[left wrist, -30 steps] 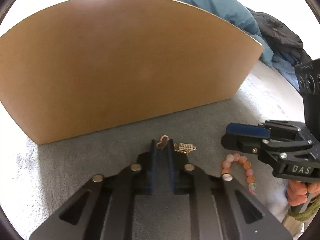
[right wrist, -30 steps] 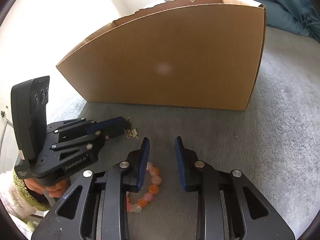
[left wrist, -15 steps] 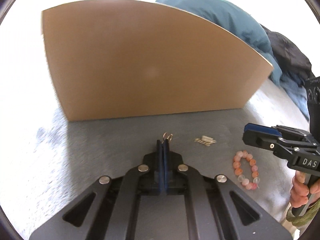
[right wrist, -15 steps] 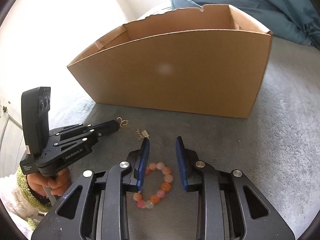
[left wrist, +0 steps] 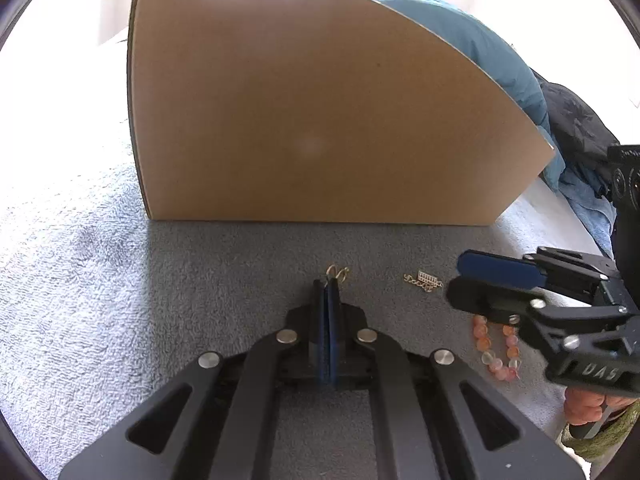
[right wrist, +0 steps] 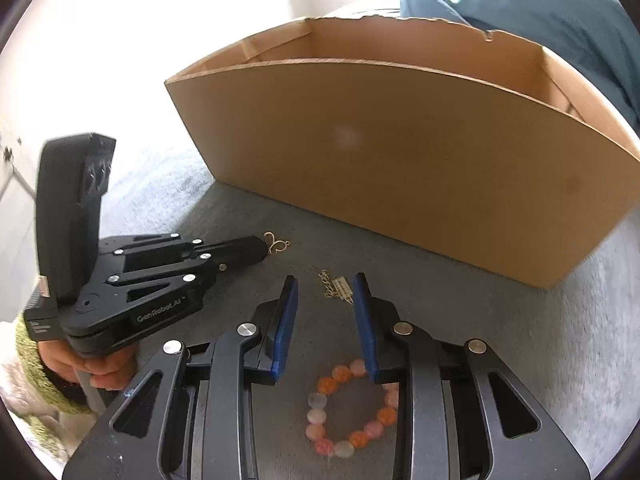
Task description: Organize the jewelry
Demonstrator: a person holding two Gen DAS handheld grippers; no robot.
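Cardboard box (right wrist: 400,168) interior not visible. Left gripper (left wrist: 329,284) is clamped on 1 gold earring (left wrist: 337,271). Right gripper (right wrist: 325,292), jaws apart and empty, frames the gold chain (right wrist: 338,286) at 12 o'clock; bead bracelet (right wrist: 352,412) at 6 o'clock. All 3 pieces remain unboxed.

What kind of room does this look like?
Probably a bedroom: a blue duvet is bunched behind the cardboard box, dark clothing is heaped beside it, and everything sits on a grey towel-like cover.

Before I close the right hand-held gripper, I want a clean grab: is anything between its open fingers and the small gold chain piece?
Nothing visible blocks it. The gold chain piece lies on the grey carpet just ahead of the right hand-held gripper, between its fingertips; the beaded bracelet lies behind them.
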